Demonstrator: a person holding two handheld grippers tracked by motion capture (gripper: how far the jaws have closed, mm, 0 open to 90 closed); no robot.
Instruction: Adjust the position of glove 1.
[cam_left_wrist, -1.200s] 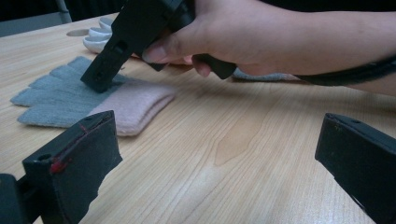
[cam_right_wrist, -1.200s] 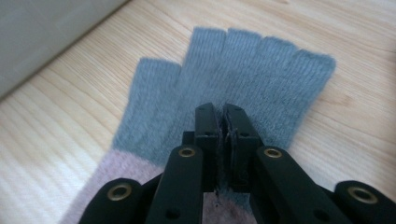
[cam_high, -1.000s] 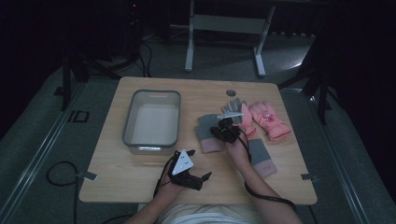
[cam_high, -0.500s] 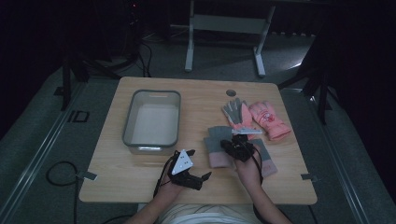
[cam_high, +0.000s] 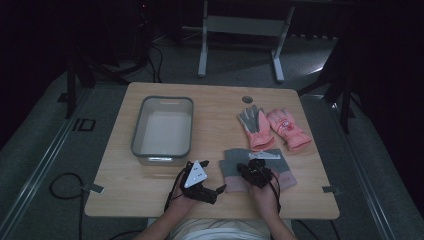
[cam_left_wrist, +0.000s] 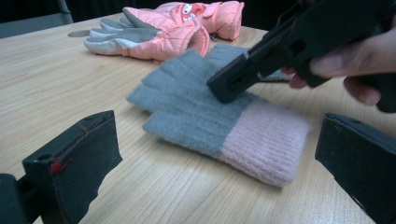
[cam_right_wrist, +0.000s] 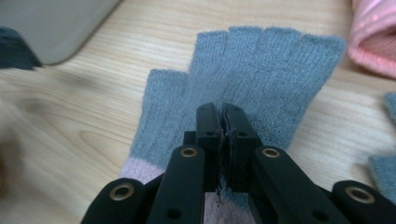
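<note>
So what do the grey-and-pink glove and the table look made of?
The grey-and-pink fingerless glove looks like knitted wool or acrylic yarn: ribbed rows, fuzzy matte surface. The table shows light wood grain with a smooth finish, possibly laminate rather than solid wood.

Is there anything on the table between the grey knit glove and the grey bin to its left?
Nothing visible blocks that path. The knit glove lies under the shut right tongs, and bare wood runs from it to the bin. The left tongs sit nearer the person, off that line; the pink gloves lie on the far side.
</note>
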